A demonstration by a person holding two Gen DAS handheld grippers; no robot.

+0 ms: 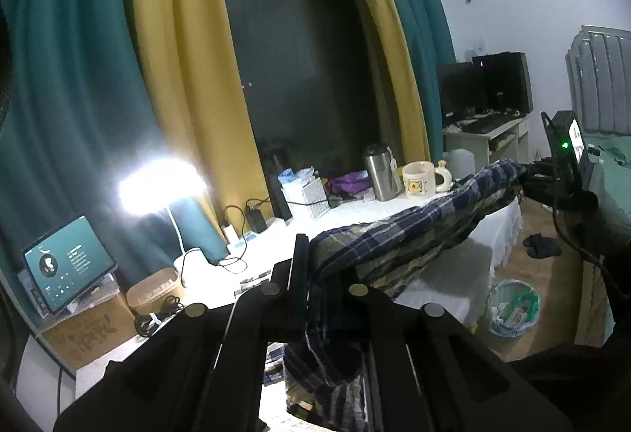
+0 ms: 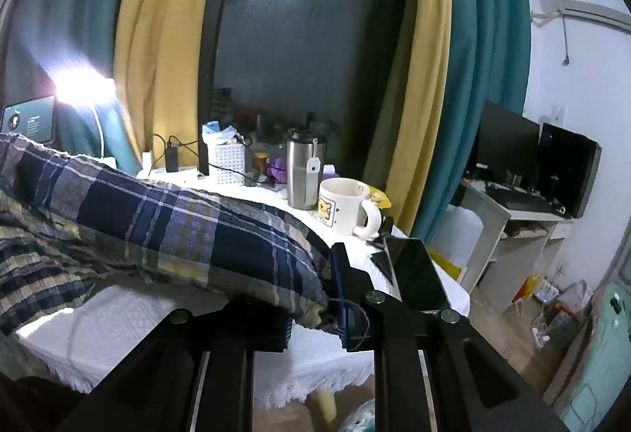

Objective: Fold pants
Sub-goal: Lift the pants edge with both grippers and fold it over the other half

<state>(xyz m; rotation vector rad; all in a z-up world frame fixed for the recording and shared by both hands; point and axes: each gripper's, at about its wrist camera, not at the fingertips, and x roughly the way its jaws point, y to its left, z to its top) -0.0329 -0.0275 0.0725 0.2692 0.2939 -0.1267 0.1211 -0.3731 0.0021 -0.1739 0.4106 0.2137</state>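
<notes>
At the bottom of each wrist view, the left gripper (image 1: pixel 315 270) and right gripper (image 2: pixel 315 298) each clench one end of the plaid pants (image 2: pixel 177 227), stretched above the white surface (image 2: pixel 118 321). Beyond, mid-frame, a cartoon-printed mug (image 2: pixel 343 207); its lettering is unreadable.

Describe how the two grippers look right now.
Both are matte black with flat plate fingers and round metal bolts on the linkages. The left gripper is all black. The right gripper has blue pads and a thin black wire loop; its body carries a green light and trailing black cable.
</notes>
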